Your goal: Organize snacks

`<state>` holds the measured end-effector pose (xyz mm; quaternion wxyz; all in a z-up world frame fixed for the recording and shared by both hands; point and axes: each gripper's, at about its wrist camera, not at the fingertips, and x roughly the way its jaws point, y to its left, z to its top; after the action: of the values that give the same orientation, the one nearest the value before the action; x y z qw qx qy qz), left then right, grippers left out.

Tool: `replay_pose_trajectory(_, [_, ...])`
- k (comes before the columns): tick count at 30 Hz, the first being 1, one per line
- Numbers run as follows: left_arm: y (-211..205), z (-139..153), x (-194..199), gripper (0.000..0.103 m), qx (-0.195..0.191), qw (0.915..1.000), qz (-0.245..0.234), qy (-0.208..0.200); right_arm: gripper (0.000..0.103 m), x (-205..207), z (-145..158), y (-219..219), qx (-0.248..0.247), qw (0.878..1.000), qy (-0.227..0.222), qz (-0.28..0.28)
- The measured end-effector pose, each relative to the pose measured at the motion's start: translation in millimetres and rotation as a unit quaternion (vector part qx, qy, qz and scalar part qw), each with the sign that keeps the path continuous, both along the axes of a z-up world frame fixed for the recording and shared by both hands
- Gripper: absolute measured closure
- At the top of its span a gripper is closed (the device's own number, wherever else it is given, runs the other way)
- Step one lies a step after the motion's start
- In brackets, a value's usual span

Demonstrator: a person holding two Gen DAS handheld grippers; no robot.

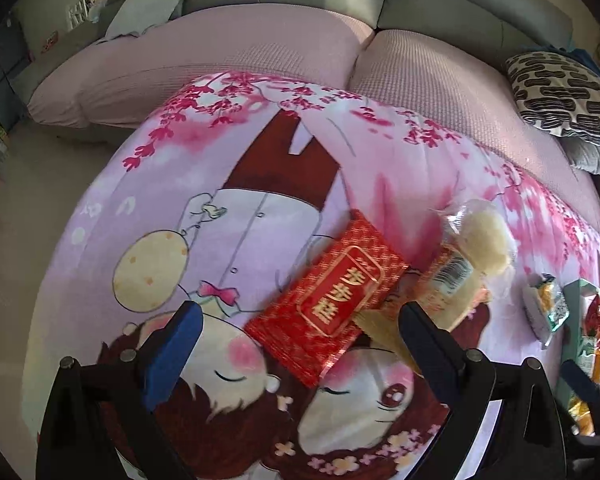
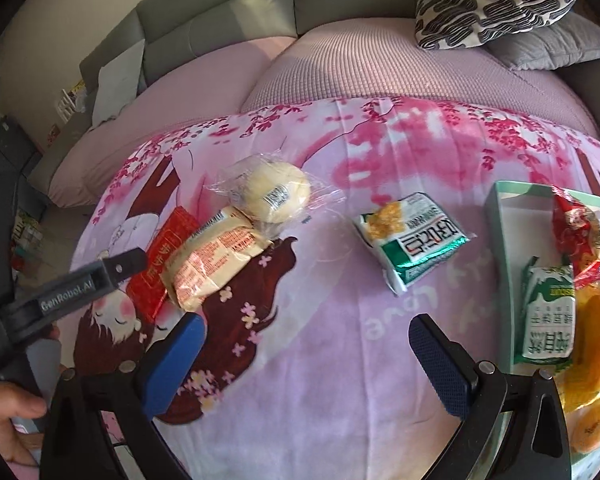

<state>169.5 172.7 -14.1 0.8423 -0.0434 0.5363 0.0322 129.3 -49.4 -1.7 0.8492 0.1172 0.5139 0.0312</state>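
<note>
A red and gold snack packet (image 1: 330, 294) lies on the pink cartoon tablecloth (image 1: 148, 208), just ahead of my open, empty left gripper (image 1: 300, 348). Beside it lie an orange-printed wrapped bun (image 1: 448, 280) and a round bun in clear wrap (image 1: 488, 236). In the right wrist view the red packet (image 2: 160, 264), the orange-printed bun (image 2: 212, 260) and the round bun (image 2: 276, 196) sit at the left, with a green and white packet (image 2: 412, 240) in the middle. My right gripper (image 2: 308, 360) is open and empty above bare cloth. The left gripper (image 2: 96, 276) shows at the left.
A pale green box (image 2: 500, 216) at the right holds several snacks: a red-wrapped one (image 2: 576, 224), a green and white packet (image 2: 548, 312) and orange ones (image 2: 596, 344). A sofa with a pink cover (image 2: 380, 64) and a patterned cushion (image 2: 492, 4) lies beyond the table.
</note>
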Motion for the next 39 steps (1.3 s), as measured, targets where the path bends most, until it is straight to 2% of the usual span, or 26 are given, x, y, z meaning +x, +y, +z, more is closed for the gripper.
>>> replay_pose_trajectory(6, [11.4, -14.0, 8.7, 0.005, -0.023, 0.9997, -0.006, 0.009, 0.000, 25.0, 0.2, 11.6, 0.013, 1.000, 0.014, -0.016])
replay_pose_trajectory(18, [43.6, -16.4, 13.3, 0.005, -0.042, 0.9987, 0.028, -0.011, 0.000, 64.6, -14.5, 28.0, 0.050, 0.996, 0.050, -0.054])
replay_pose_trajectory(29, [50.7, -23.9, 11.9, 0.005, -0.041, 0.9982, 0.043, 0.003, 0.000, 82.4, -29.9, 51.3, 0.029, 0.996, 0.066, -0.055])
replay_pose_trajectory(39, [57.0, -26.6, 9.3, 0.005, -0.034, 0.9981, 0.050, 0.007, 0.000, 83.1, -45.2, 55.2, 0.020, 0.995, 0.082, -0.057])
